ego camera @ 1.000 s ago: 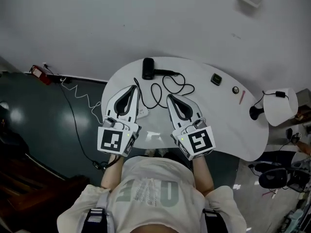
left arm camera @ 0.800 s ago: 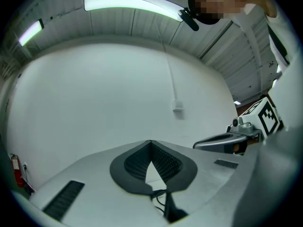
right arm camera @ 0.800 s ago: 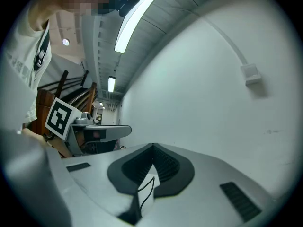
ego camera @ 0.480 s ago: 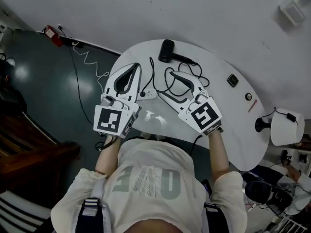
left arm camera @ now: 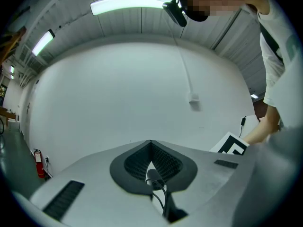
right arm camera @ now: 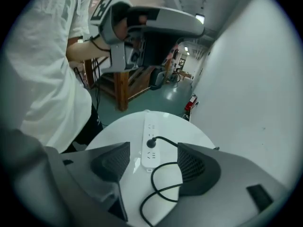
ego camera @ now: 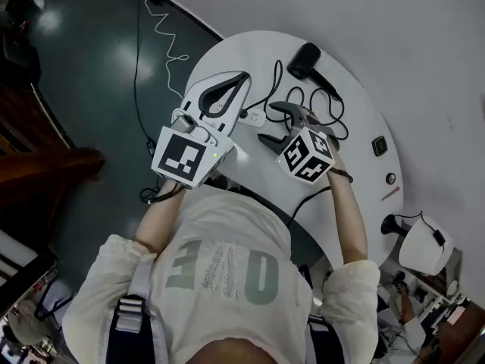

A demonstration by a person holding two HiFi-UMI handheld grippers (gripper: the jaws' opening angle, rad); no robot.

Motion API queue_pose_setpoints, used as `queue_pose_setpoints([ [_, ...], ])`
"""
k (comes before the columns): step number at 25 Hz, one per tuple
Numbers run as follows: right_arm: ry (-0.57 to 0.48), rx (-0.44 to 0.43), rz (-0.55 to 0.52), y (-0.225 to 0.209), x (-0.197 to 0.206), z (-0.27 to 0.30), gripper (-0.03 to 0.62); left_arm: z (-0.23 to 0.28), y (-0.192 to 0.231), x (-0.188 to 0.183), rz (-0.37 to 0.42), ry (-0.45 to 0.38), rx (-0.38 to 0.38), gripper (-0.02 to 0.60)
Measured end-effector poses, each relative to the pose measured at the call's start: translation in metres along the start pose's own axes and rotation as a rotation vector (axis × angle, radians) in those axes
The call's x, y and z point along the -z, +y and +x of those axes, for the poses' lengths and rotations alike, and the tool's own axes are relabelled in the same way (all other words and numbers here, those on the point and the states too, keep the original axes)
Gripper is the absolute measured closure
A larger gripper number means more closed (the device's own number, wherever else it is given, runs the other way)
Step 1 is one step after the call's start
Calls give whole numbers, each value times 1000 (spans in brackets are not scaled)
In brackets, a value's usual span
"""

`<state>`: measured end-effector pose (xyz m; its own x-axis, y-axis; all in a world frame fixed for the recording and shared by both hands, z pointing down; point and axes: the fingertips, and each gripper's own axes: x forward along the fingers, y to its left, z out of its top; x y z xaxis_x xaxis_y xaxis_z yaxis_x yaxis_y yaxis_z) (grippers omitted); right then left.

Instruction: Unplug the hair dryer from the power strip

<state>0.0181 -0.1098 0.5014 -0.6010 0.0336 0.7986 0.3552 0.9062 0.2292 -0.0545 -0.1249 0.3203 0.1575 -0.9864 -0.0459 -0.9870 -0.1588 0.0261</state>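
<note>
A black hair dryer [ego camera: 307,58] lies at the far side of the round white table [ego camera: 356,120], its cord [ego camera: 292,97] looped toward me. The cord's plug [right arm camera: 151,143] sits in the white power strip [right arm camera: 150,145] near the table's left edge [ego camera: 254,117]. My right gripper [right arm camera: 151,163] tilts down over the strip, jaws opening wide with nothing between the pads; the plug lies beyond its tips. In the head view it [ego camera: 267,121] hangs just right of the strip. My left gripper [ego camera: 244,76] is shut, empty, level above the table's left rim [left arm camera: 151,143].
A small black square device [ego camera: 380,145], a round knob [ego camera: 390,178] and a red pen [ego camera: 390,194] lie on the table's right part. A white lamp [ego camera: 424,249] stands past that end. A coiled white cable [ego camera: 163,29] runs across the dark floor.
My right gripper has dropped, rolled and tipped down toward the power strip, and its jaws have gone from shut to wide open. The left gripper shifted slightly, still shut. The head view has swung.
</note>
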Motion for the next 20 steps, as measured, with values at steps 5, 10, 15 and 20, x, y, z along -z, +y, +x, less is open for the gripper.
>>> queue_pose_setpoints([
  [5, 89, -97, 3, 3, 28, 34, 275, -8, 11, 12, -18, 18, -56, 577],
  [10, 160, -167, 10, 4, 53, 65, 275, -10, 13, 30, -3, 56, -72, 577],
  [15, 195, -216, 0, 15, 57, 96, 280, -18, 22, 54, -29, 129, -101, 577],
  [20, 209, -182, -22, 13, 57, 104, 339, -23, 28, 65, -56, 151, -122, 577],
])
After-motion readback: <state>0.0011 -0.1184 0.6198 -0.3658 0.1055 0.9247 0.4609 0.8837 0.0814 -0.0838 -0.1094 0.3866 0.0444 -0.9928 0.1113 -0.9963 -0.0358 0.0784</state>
